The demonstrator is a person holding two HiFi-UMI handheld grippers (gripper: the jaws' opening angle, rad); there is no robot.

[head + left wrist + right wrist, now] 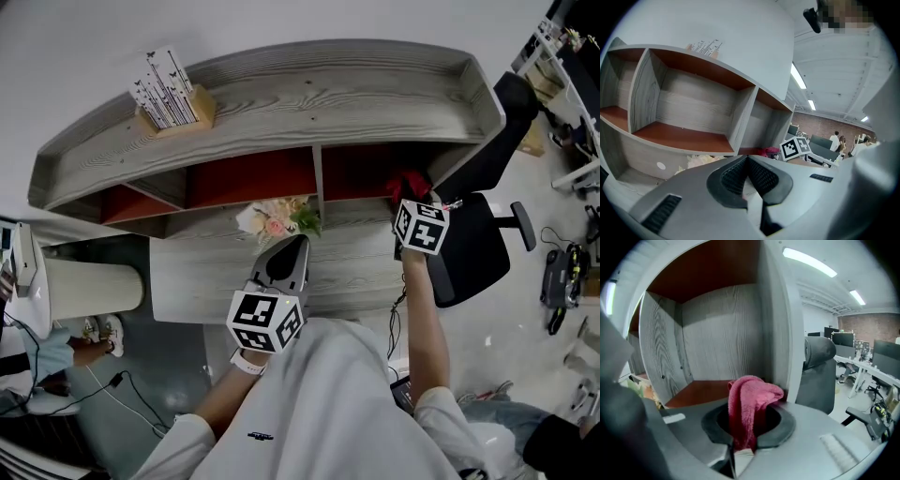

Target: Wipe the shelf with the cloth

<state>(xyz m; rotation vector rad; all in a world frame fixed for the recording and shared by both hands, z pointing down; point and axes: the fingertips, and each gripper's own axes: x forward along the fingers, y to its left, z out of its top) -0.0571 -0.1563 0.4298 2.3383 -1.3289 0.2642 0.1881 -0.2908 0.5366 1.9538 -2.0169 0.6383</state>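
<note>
Right gripper (411, 195) has its fingers clamped on a pink-red cloth (751, 401). The cloth bunches up and flops over the finger ends. It sits at the mouth of the far-right compartment (701, 391) of the shelf (281, 103), bottom row. The compartment's brown floor lies straight ahead of the fingers and a bit to the left. The shelf's end wall (774, 333) is just beside the cloth on the right (chair (818, 376) shows beyond it). I can't tell whether the cloth is touching the floor yet.

Left gripper (298, 246) has its fingers pressed together with nothing between them. It hangs over the table (197, 277) near a bunch of flowers (277, 220) and well apart from the cloth.

The right side is the working one and the nearer one. My guess is the wipe runs inward and leftward along the compartment floor, since the end wall blocks any travel to the right. There's a card holder (173, 94) on the top board, well clear of this.
</note>
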